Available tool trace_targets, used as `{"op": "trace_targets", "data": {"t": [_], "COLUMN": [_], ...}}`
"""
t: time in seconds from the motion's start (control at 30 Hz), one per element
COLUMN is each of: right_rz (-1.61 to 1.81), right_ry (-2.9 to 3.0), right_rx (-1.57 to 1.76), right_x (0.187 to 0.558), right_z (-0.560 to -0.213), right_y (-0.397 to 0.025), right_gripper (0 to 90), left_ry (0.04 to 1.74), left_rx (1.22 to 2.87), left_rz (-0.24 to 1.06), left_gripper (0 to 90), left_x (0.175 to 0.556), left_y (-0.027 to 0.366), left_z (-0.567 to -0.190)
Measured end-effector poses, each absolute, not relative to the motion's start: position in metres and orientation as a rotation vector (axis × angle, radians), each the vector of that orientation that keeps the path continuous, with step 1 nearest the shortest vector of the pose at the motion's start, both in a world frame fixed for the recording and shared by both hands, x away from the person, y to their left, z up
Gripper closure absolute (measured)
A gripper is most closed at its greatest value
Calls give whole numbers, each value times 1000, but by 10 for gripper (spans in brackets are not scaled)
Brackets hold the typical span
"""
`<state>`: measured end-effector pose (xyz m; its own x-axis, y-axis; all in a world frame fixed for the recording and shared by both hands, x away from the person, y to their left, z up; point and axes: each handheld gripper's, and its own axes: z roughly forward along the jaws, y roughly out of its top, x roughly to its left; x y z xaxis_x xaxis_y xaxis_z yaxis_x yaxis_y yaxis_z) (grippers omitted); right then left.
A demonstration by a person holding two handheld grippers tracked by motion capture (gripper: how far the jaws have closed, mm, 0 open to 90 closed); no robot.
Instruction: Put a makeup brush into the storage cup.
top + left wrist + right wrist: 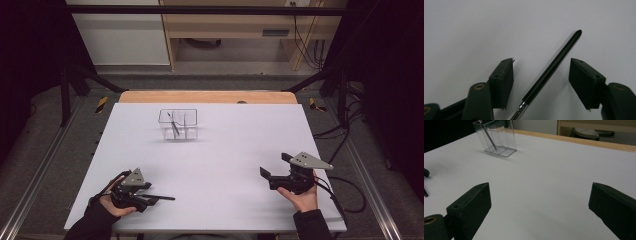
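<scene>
Over on the left, the left gripper (541, 75) sits low on the white table (215, 165), jaws spread wide around a black-handled brush (551, 68) lying between them, neither pad touching it, so the pickup looks not yet made. Mid-table, toward the far edge, the clear organizer (178, 124) already holds one slim tool. On the right, the right gripper (539, 205) hovers wide open, holding nothing

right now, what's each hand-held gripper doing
Left hand-held gripper: open, jaws either side of a black brush lying on the table, not clamped.
Right hand-held gripper: open, nothing between its jaws.
</scene>
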<state>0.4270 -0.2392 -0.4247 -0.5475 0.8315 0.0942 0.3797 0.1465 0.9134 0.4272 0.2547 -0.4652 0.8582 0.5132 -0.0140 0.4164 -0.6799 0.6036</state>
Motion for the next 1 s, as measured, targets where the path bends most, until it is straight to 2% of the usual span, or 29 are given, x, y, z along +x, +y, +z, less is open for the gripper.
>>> {"op": "trace_targets", "data": {"t": [0.33, 1.0], "right_rz": [1383, 1376], "right_ry": [1995, 2001], "right_rx": [1157, 1162], "right_x": [427, 427], "right_z": [-425, -426], "right_y": [-239, -238], "right_gripper": [47, 49], "left_ry": [698, 671], "left_rx": [2421, 2472], "left_rz": [224, 222], "left_gripper": [545, 691], "left_x": [427, 425], "left_y": [255, 254], "left_z": [-464, -461]}}
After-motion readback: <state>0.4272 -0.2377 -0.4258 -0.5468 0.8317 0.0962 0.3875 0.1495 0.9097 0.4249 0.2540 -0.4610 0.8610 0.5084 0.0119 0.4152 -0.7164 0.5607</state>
